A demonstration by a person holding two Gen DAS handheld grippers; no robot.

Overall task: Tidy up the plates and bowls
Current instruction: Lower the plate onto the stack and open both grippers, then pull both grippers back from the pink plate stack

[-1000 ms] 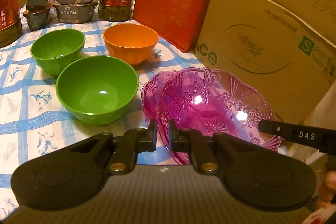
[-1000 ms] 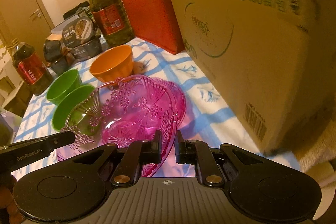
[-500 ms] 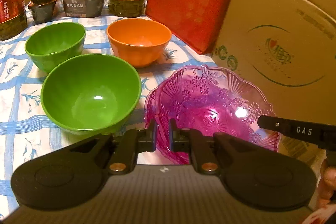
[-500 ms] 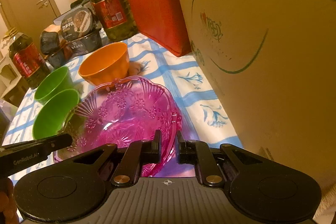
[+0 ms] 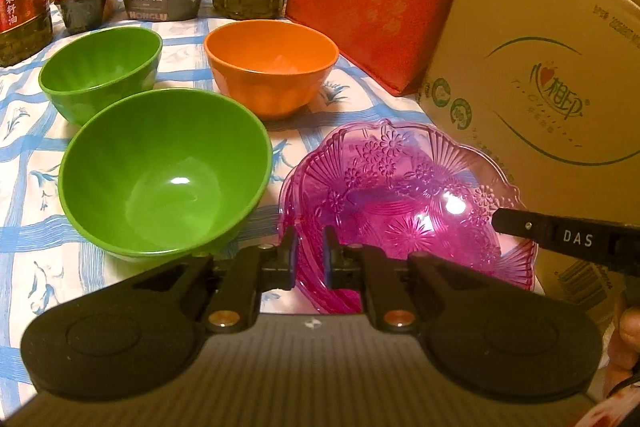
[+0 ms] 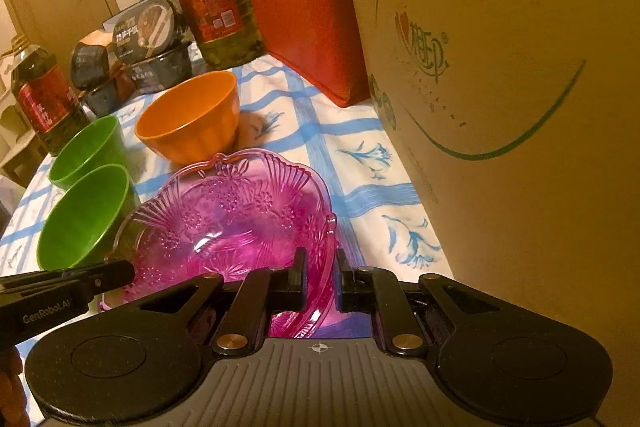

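Pink glass plate (image 5: 404, 195): now seemingly nested squarely on its twin; left gripper (image 5: 308, 251) and right gripper (image 6: 320, 267) jaws each pinch its rim.

Ahead of my left gripper (image 5: 308, 247) two bowls sit, the near bowl (image 5: 164, 175) before the far bowl (image 5: 100, 71). A third bowl (image 5: 272, 67) stands right of the far one. The glass plates (image 5: 404, 203) lie nested, right of the near bowl, a cardboard box (image 5: 540, 87) to their right.
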